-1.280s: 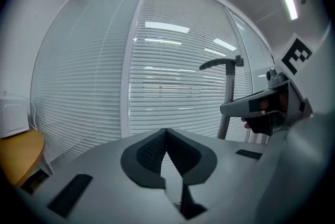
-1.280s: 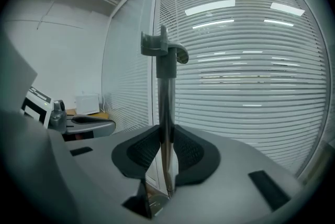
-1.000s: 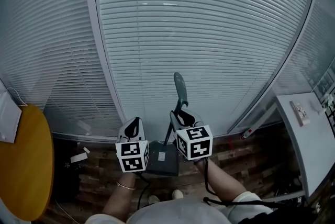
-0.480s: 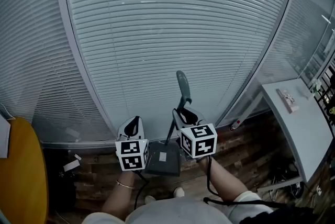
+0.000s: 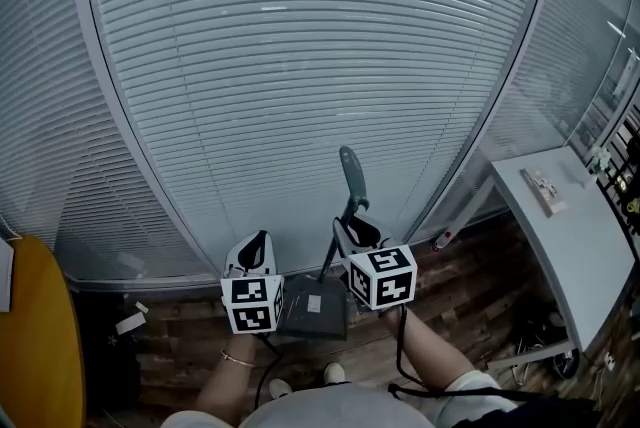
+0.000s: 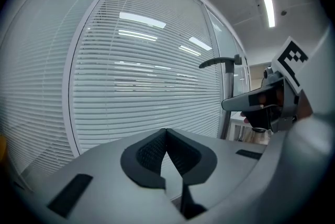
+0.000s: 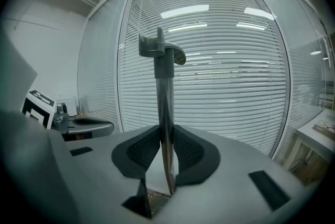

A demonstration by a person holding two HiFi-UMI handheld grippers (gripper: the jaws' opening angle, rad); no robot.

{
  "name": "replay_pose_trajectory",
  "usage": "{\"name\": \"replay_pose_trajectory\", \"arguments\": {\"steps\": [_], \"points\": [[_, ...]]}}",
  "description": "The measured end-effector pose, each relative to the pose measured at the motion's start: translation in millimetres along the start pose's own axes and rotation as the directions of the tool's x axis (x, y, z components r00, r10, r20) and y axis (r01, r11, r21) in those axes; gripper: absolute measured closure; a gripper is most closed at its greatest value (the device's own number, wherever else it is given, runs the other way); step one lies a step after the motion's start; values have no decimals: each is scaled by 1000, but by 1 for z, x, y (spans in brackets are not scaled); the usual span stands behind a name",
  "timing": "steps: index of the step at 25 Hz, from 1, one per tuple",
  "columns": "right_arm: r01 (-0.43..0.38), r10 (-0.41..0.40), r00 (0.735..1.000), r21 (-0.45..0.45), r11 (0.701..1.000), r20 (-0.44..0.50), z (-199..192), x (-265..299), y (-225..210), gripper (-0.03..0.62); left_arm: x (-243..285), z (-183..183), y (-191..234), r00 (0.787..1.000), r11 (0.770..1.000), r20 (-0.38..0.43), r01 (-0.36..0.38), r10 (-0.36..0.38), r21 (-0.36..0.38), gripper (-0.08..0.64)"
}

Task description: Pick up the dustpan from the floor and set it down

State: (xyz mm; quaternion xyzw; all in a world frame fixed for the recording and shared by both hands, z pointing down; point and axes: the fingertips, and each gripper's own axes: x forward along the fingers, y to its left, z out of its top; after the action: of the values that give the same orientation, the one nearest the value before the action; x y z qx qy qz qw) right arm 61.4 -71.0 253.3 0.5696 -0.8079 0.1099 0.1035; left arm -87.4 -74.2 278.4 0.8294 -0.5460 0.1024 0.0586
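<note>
The dark grey dustpan has a long upright handle (image 5: 349, 178) and a flat pan (image 5: 314, 306) that hangs low between my two arms, over the wooden floor. My right gripper (image 5: 361, 232) is shut on the handle's shaft (image 7: 164, 108), and its pads (image 7: 184, 152) press on both sides of it. The hooked top of the handle (image 7: 158, 50) stands above the jaws. My left gripper (image 5: 255, 250) is level with it on the left and apart from the dustpan. Its jaws (image 6: 166, 134) meet with nothing between them. The handle top (image 6: 220, 62) also shows in the left gripper view.
A glass wall with closed blinds (image 5: 300, 66) fills the front. A white desk (image 5: 560, 236) stands at the right with cables on the floor below it. A yellow round table (image 5: 35, 346) is at the far left, and a white scrap (image 5: 130, 323) lies on the floor.
Both grippers and the dustpan have moved to the right along the blinds. The yellow table has slipped towards the left edge and the white desk has come closer. The right grip on the handle is unchanged.
</note>
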Motion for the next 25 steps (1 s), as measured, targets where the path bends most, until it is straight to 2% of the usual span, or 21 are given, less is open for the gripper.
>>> {"name": "replay_pose_trajectory", "arguments": {"steps": [6, 12, 15, 21, 25], "points": [[-16, 16, 1000, 7, 1000, -21, -11, 2, -24, 494, 15, -6, -15, 1000, 1000, -15, -2, 2, -23, 543], [-23, 24, 998, 24, 999, -55, -32, 9, -42, 494, 29, -20, -33, 999, 1000, -38, 23, -23, -10, 543], [-25, 28, 996, 32, 999, -80, -48, 15, -54, 494, 39, -31, -41, 998, 1000, -51, 30, -30, -2, 543], [-47, 49, 990, 20, 999, -132, -88, 24, -67, 494, 53, -57, -43, 999, 1000, -48, -20, 21, 11, 543], [-59, 59, 984, 1, 998, -165, -118, 32, -68, 494, 62, -84, -47, 996, 1000, -86, 0, 0, -6, 543]]}}
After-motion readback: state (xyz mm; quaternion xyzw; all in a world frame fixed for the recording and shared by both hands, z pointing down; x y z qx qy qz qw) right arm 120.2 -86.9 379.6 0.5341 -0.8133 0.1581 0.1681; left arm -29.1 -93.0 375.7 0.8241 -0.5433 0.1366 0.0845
